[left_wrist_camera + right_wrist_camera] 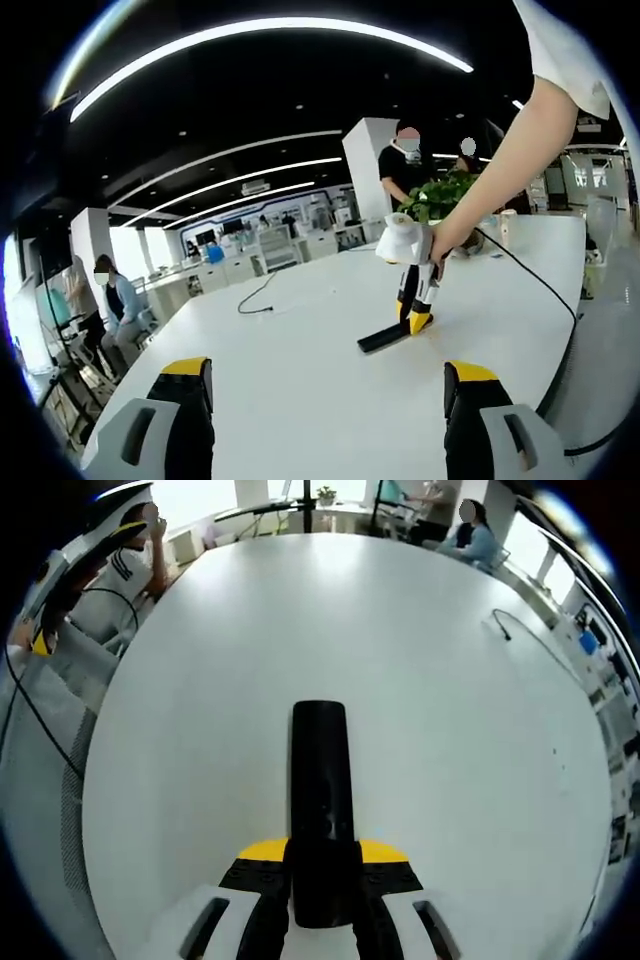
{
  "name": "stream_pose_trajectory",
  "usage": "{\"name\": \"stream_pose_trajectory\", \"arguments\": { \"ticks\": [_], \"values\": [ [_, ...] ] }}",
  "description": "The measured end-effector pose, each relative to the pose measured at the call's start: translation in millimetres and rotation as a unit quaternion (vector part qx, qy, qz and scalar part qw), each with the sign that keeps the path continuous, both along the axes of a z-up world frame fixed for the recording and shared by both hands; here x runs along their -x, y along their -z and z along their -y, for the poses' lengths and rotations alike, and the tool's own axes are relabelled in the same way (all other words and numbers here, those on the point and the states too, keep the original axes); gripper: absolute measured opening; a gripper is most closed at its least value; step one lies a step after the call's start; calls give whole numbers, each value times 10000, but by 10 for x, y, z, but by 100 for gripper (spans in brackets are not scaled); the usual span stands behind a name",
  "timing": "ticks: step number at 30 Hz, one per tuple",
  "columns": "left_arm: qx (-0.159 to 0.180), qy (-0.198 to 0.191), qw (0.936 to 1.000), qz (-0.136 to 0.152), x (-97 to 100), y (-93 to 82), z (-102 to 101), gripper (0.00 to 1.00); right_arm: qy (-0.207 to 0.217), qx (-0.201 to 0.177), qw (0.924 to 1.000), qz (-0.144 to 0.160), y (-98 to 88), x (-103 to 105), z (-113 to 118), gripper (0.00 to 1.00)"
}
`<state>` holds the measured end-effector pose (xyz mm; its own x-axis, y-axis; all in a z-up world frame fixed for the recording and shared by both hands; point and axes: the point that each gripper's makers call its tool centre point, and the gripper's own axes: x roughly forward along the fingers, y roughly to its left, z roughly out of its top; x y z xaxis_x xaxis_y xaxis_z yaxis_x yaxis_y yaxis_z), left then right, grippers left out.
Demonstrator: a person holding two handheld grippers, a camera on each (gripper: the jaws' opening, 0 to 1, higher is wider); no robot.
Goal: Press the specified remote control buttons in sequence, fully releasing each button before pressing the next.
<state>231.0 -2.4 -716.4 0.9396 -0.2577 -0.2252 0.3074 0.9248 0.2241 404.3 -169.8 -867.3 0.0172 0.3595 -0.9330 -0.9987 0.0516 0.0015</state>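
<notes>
The right claw [322, 900] stands over the near end of the black remote control [321, 810]. Its two jaws are drawn in against the sides of the remote, so it seems to have hold of it there; the yellow jaw tips show on both sides of the black body. In the left gripper view the same claw [418, 318] comes down steeply from a person's hand [445, 238] and meets the end of the remote [385, 336], which lies flat on the white worktop [300, 380].

The left claw [325, 400] holds nothing. Its jaws stand wide apart at the bottom of its view, above the bare worktop, well apart from the remote.

I judge that the remote is light, stiff and of smooth plastic, so it can slide easily on this glossy top when a button is pushed. It is long and narrow; the good place to take hold is across the narrow sides near one end, as the right claw does now, leaving the upper face free. The buttons cannot be made out here, the face looks only black.

Farther away a thin black cable [257, 296] lies on the worktop, and a green plant [440, 195] stands at the far edge
</notes>
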Motion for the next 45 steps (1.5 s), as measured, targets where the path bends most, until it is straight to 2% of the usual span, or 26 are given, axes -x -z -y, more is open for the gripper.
{"name": "stream_pose_trajectory", "arguments": {
  "ticks": [13, 18, 22, 25, 26, 27, 29, 30, 31, 34, 35, 36, 37, 38, 41, 42, 43, 45],
  "values": [
    [38, -39, 10000, -28, -12, 50, -27, 99, 143, 33, 9999, 1, -5, -135, 11, 21],
    [98, -81, 9999, -35, -19, 82, -53, 99, 83, -18, 10000, 43, -8, -130, 12, 21],
    [118, -85, 9999, -39, -18, 59, -53, 99, 209, -107, 9997, 46, -15, -135, 9, 22],
    [108, -97, 9999, -45, -19, 46, -56, 99, 489, -334, 9981, -185, -18, -83, -19, 28],
    [109, -106, 9999, -45, -20, 41, -59, 99, 899, -563, 9940, -269, -28, -102, -40, 32],
    [121, -122, 9998, -54, -21, 41, -66, 99, 1139, -707, 9907, -249, -41, -132, -40, 37],
    [134, -164, 9998, -44, -22, 29, -82, 99, 1654, -1168, 9788, -311, -69, -157, -32, 48],
    [151, -183, 9997, -26, -24, 19, -89, 99, 2035, -1396, 9683, -386, -85, -169, -11, 53],
    [170, -197, 9997, -18, -25, 12, -94, 99, 2202, -1554, 9623, -367, -109, -185, -5, 60],
    [194, -187, 9996, -51, -26, 17, -89, 99, 2914, -2203, 9306, -247, -257, -251, 10, 92],
    [190, -169, 9997, -63, -26, 20, -82, 99, 3224, -2573, 9109, -134, -374, -292, 10, 97],
    [173, -147, 9997, -84, -27, 27, -72, 99, 3114, -2736, 9100, -83, -434, -290, 21, 97],
    [156, -135, 9998, -78, -28, 27, -67, 99, 3471, -2878, 8924, 157, -511, -332, 121, 99],
    [143, -121, 9998, -74, -28, 25, -60, 99, 3435, -3157, 8840, 298, -603, -369, 100, 99],
    [156, -107, 9998, -87, -28, 26, -51, 99, 3710, -3330, 8654, 495, -724, -293, 234, 99],
    [153, -107, 9998, -89, -27, 26, -50, 99, 3708, -3319, 8658, 521, -727, -278, 248, 99],
    [150, -104, 9998, -90, -26, 26, -49, 99, 3734, -3265, 8652, 741, -756, -241, 325, 99],
    [152, -97, 9998, -81, -26, 24, -45, 99, 3757, -3269, 8628, 869, -779, -230, 363, 99]
  ]
}}
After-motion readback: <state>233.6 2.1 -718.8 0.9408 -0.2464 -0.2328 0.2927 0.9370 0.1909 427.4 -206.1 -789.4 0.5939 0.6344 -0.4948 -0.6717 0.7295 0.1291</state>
